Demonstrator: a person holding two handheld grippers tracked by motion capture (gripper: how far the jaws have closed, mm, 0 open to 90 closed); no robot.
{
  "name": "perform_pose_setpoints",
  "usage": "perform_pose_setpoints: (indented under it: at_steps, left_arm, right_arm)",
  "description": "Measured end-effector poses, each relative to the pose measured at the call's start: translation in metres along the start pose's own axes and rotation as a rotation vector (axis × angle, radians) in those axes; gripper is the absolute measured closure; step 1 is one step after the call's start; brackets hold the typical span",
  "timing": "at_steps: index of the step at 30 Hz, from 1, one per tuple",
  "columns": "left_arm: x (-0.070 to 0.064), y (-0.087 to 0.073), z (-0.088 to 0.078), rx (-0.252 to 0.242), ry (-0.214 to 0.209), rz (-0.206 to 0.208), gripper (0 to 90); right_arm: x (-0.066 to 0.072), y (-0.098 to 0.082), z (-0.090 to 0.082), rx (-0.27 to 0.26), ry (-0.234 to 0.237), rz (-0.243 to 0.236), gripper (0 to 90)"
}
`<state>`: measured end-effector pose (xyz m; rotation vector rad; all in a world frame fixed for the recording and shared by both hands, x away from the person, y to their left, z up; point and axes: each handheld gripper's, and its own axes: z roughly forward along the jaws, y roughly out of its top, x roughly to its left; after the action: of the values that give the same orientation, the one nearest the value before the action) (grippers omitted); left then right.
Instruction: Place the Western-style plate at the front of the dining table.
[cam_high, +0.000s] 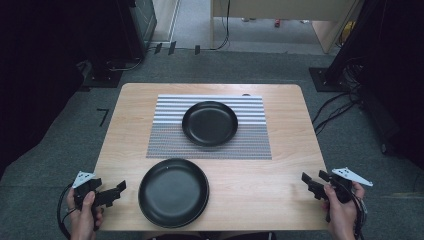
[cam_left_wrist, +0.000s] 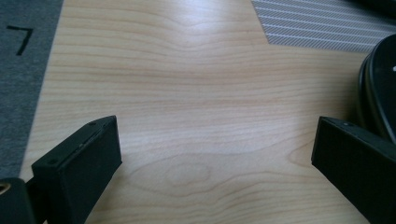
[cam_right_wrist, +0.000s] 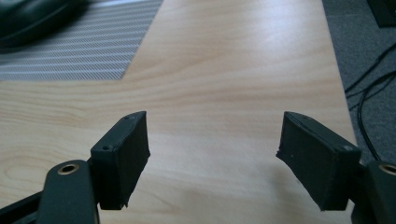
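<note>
We see a light wooden bench carrying a grey-and-white striped woven placemat. One round black plate sits on the placemat, a little right of its middle. A second round black plate rests on the bare wood at the near edge of the bench, just in front of the placemat and clear of it.

Our left claw is at the near left corner of the bench, just beside the nearer plate and not touching it. In the left gripper view that claw stands spread wide with only bare wood between its jaws, and the nearer plate's rim shows close beside the right-hand jaw. Our right claw is at the near right edge of the bench, well apart from both plates. In the right gripper view it is likewise spread, with nothing between the jaws.

The only writing we can read is a black "7" mark on the grey carpet left of the bench; it also shows in the left gripper view. The plates and placemat bear no legible brand or label.
</note>
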<state>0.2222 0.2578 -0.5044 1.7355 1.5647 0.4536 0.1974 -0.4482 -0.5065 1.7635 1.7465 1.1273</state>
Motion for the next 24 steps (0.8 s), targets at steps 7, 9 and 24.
perform_pose_setpoints:
  at_steps: [7, 9, 24]
  left_arm:
    - [0.004, -0.010, -0.004, 0.009, 0.034, 0.010, 1.4]
    - [0.004, -0.013, -0.005, 0.015, 0.047, 0.018, 1.4]
    - [-0.010, -0.025, -0.001, 0.025, 0.159, 0.141, 1.4]
  right_arm:
    - [-0.014, -0.016, -0.009, 0.021, -0.028, 0.013, 24.0]
    - [-0.017, -0.019, -0.012, 0.023, -0.038, 0.014, 24.0]
    - [0.002, -0.032, -0.007, 0.055, -0.201, -0.128, 20.0]
